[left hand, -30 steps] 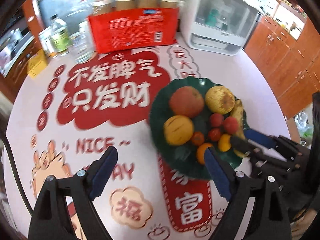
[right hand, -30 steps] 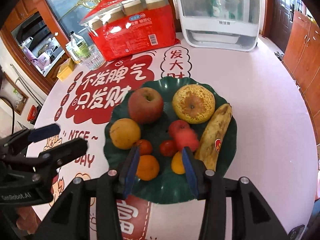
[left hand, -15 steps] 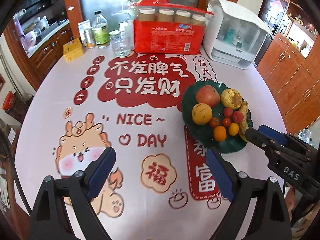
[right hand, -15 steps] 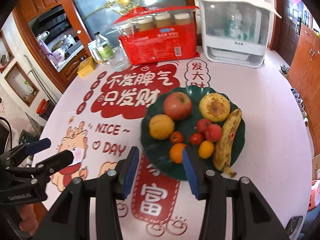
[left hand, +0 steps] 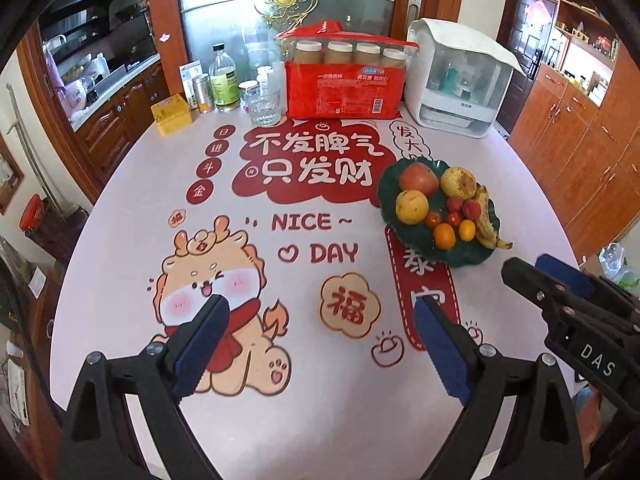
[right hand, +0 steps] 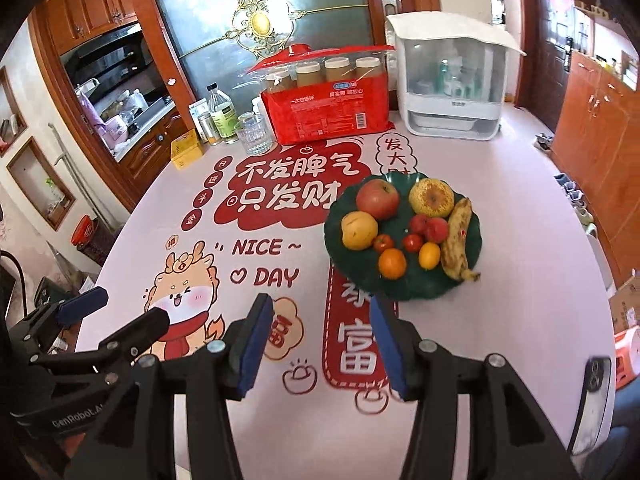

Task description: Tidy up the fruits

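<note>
A dark green leaf-shaped plate (right hand: 416,288) (left hand: 468,258) sits on the right half of the round table. It holds a red apple (right hand: 377,199), a rough yellow pear (right hand: 432,197), a smooth yellow fruit (right hand: 359,230), an orange (right hand: 392,263), a spotted banana (right hand: 456,236) and several small red and yellow fruits. My left gripper (left hand: 320,344) is open and empty, near the table's front over the cartoon print. My right gripper (right hand: 320,340) is open and empty, just in front of the plate. Each gripper shows in the other's view.
At the table's back stand a red pack of paper cups (left hand: 344,84), a white appliance (left hand: 460,80), a glass (left hand: 262,106), bottles (left hand: 224,80) and a yellow box (left hand: 172,114). Wooden cabinets (left hand: 580,136) stand to the right. The tablecloth (left hand: 312,216) has red prints.
Both grippers have pulled back and up from the plate toward the table's front edge. The right gripper was over the small fruits before. Both stayed open and empty.
</note>
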